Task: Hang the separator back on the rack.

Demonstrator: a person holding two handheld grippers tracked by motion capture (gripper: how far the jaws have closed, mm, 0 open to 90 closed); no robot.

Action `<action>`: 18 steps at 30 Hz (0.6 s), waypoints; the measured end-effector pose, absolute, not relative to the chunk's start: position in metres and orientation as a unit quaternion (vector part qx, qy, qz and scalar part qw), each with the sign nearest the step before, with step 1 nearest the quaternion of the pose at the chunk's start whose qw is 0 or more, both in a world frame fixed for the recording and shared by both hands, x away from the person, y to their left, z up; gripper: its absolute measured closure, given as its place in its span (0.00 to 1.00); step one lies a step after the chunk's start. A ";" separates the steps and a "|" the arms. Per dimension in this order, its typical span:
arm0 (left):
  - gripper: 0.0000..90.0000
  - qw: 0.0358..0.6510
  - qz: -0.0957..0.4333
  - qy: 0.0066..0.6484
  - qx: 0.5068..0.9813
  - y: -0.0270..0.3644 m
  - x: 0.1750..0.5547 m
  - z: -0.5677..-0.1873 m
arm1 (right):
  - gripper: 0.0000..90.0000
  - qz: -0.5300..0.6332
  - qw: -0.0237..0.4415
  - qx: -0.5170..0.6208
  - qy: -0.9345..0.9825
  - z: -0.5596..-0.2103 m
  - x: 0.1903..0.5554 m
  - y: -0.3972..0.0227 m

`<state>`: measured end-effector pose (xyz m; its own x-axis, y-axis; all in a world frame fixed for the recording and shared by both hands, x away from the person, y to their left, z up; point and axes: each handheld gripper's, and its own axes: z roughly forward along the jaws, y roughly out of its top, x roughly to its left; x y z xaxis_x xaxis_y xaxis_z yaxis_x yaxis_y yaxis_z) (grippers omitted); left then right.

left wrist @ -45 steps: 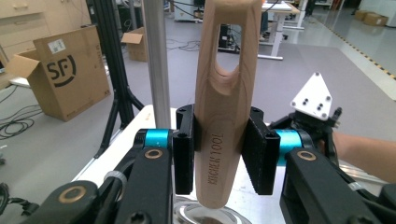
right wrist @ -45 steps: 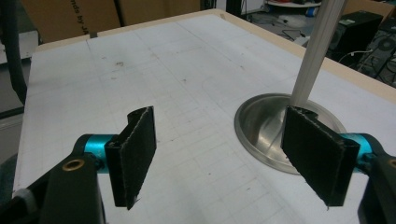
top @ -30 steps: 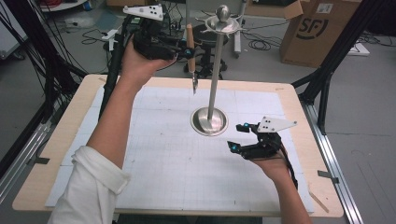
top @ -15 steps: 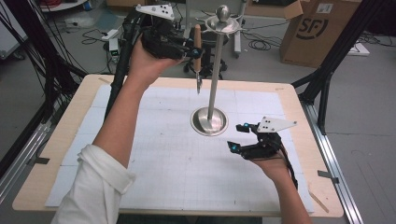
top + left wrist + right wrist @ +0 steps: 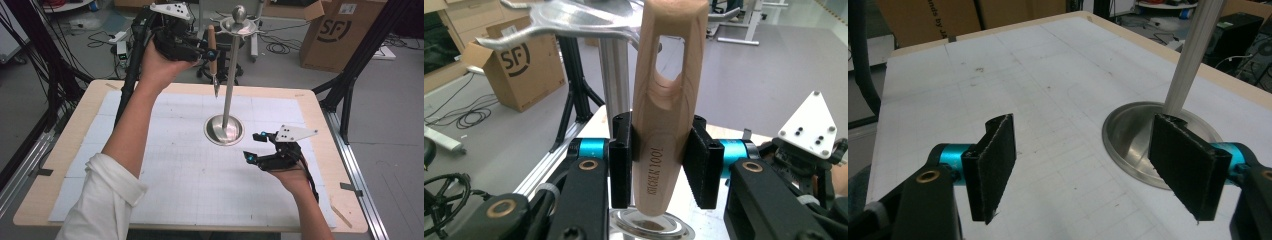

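Left claw (image 5: 209, 51) clenched on the slotted wooden-handled utensil (image 5: 667, 107), held upright at the 9 o'clock side of the tall steel hanging stand (image 5: 231, 82), just below its hooked top. Hanging step: likely next, guide the slot onto a hook. Right claw (image 5: 256, 146) released over the worktop (image 5: 165, 165).

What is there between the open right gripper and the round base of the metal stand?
Nothing: in the high view, bare white gridded mat separates the right gripper from the stand's round base; the right gripper view shows its jaws empty.
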<state>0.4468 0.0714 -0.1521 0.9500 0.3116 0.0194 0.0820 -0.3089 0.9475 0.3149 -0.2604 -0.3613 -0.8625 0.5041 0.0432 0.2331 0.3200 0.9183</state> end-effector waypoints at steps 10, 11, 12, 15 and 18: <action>0.75 0.569 0.104 0.121 0.806 0.068 0.446 -0.152 | 0.29 0.537 0.129 0.229 0.802 -0.361 0.315 -0.261; 0.75 0.570 0.103 0.123 0.806 0.067 0.445 -0.153 | 0.29 0.536 0.128 0.230 0.802 -0.361 0.315 -0.261; 0.75 0.569 0.104 0.123 0.807 0.067 0.445 -0.153 | 0.29 0.536 0.129 0.230 0.802 -0.361 0.315 -0.261; 0.75 0.565 0.105 0.121 0.810 0.066 0.444 -0.152 | 0.29 0.535 0.127 0.230 0.803 -0.362 0.315 -0.261; 0.75 0.560 0.111 0.126 0.811 0.066 0.445 -0.153 | 0.29 0.535 0.128 0.229 0.803 -0.362 0.315 -0.260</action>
